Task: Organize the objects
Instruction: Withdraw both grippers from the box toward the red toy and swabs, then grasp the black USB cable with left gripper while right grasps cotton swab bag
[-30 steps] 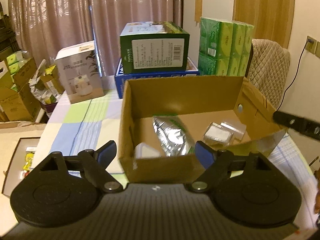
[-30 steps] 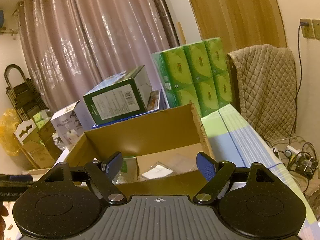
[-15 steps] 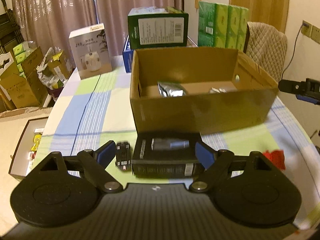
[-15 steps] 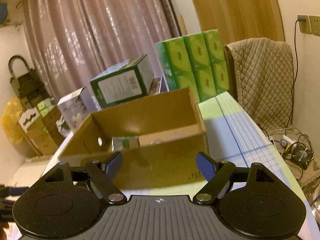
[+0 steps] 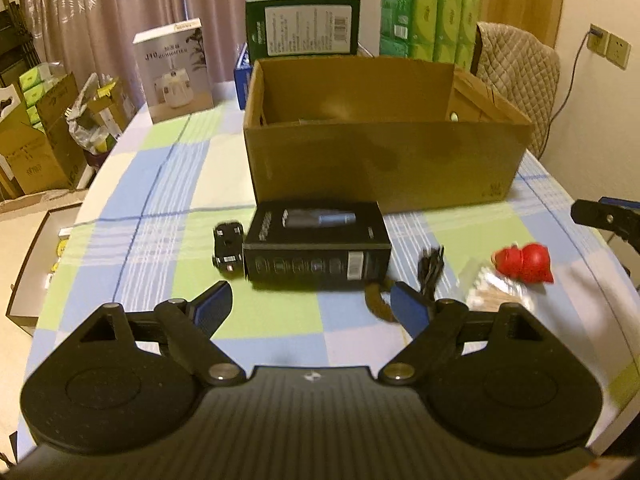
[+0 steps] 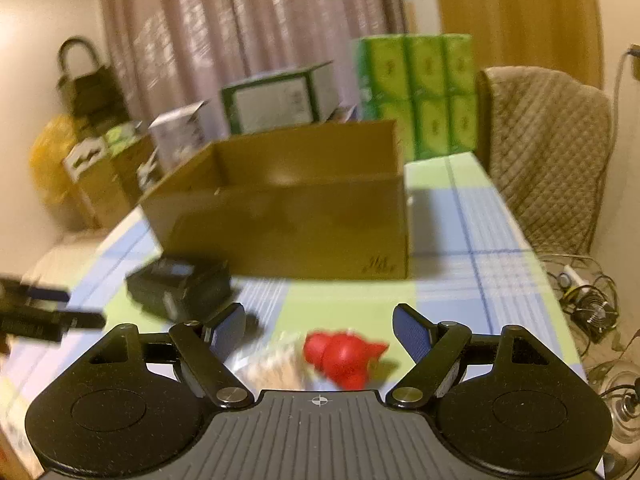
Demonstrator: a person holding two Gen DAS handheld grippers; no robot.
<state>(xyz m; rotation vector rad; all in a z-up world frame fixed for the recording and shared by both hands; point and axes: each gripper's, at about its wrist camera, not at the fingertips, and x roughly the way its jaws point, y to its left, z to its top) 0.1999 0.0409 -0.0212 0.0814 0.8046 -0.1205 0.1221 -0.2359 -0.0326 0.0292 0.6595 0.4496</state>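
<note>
An open cardboard box (image 5: 384, 160) (image 6: 288, 220) stands on the checked tablecloth (image 5: 160, 200). In front of it lie a black product box (image 5: 318, 240) (image 6: 180, 286), a small black toy car (image 5: 227, 247), a black cable bundle (image 5: 432, 268), a clear packet of small sticks (image 5: 494, 290) (image 6: 272, 364) and a red toy (image 5: 524, 262) (image 6: 340, 354). My left gripper (image 5: 312, 304) is open, just short of the black box, nothing between its fingers. My right gripper (image 6: 320, 324) is open over the red toy and the packet; it also shows at the left wrist view's right edge (image 5: 608, 216).
Behind the cardboard box stand a green carton (image 5: 302, 26), green tissue packs (image 5: 430, 20) and a white appliance box (image 5: 176, 68). A quilted chair (image 6: 548, 152) is at the far right. Cardboard boxes (image 5: 36, 140) sit on the floor left; cables and a small fan (image 6: 592, 312) right.
Both grippers have pulled back from over the cardboard box and dropped lower. The loose objects in front of the box have come into view. Both stayed open.
</note>
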